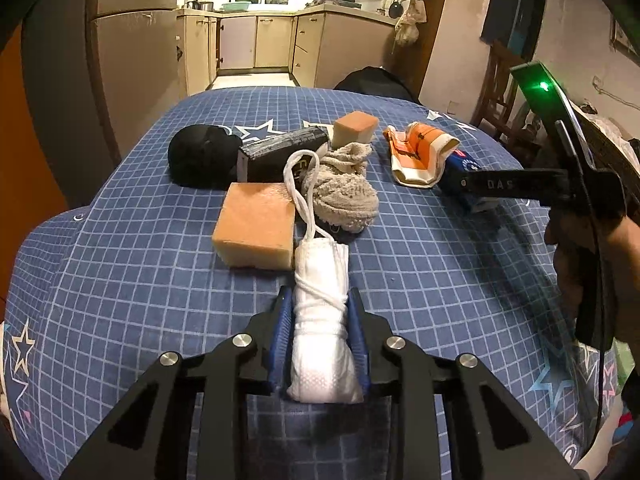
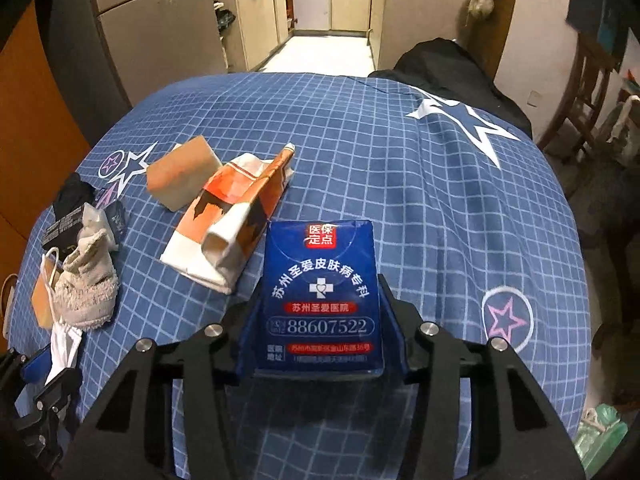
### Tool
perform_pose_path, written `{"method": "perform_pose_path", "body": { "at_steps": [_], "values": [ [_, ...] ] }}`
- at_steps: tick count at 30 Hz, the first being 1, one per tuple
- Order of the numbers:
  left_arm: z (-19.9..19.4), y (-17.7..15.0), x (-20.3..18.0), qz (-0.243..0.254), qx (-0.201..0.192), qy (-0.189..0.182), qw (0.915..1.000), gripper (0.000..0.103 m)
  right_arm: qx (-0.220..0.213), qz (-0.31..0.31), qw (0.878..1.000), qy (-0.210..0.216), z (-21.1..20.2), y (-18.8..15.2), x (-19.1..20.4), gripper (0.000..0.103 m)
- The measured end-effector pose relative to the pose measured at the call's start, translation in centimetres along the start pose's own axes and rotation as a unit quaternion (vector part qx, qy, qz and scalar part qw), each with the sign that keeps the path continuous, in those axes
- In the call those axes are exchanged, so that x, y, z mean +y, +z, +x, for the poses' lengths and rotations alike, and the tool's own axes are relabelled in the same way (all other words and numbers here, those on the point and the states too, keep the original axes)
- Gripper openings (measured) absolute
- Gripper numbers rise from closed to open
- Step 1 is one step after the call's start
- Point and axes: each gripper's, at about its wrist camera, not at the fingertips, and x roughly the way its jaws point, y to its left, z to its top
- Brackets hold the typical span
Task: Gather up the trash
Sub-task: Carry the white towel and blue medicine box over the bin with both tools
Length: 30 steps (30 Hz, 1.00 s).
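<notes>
My left gripper (image 1: 319, 292) is shut on a rolled white face mask (image 1: 320, 340); the mask's ear loop trails forward toward a grey rag (image 1: 344, 192). The same mask (image 2: 64, 344) shows at the lower left of the right wrist view. My right gripper (image 2: 318, 296) holds a blue tissue pack (image 2: 320, 264) printed with white text, and its pads lie against the pack's sides. From the left wrist view that gripper (image 1: 472, 184) reaches in from the right over the blue pack (image 1: 466, 164). A crumpled orange-and-white carton (image 2: 232, 216) lies just left of the pack.
On the blue checked tablecloth (image 1: 420, 280) lie a large orange sponge (image 1: 256, 228), a smaller sponge (image 1: 356, 126), a black box (image 1: 280, 152) and a black cap (image 1: 200, 156). A black bag (image 2: 452, 64) sits at the far edge. Kitchen cabinets stand beyond.
</notes>
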Motion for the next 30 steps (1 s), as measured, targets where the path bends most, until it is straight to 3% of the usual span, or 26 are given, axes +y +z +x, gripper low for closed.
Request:
{"method": "perform_pose_path", "body": {
  "at_steps": [8, 17, 23, 30],
  "values": [
    [-0.3, -0.4, -0.1, -0.006, -0.006, -0.012, 0.9999, 0.026, -0.053, 0.03, 0.998, -0.009, -4.5, -4.3, -0.4, 0.048],
    [-4.6, -0.3, -2.4, 0.008, -0.078, -0.017, 0.9968, 0.026, -0.159, 0.023, 0.987, -0.018, -13.6, -9.9, 1.6, 0.048],
    [-9.0, 1.1, -4.5, 0.017, -0.132, -0.033, 0.9905, 0.026, -0.211, 0.035, 0.976, -0.028, -18.8, -10.9, 0.5, 0.048],
    [-12.3, 1.9, -8.8, 0.046, -0.157, -0.062, 0.9846, 0.026, -0.237, 0.039, 0.969, -0.054, -22.8, -11.5, -1.2, 0.048]
  ]
}}
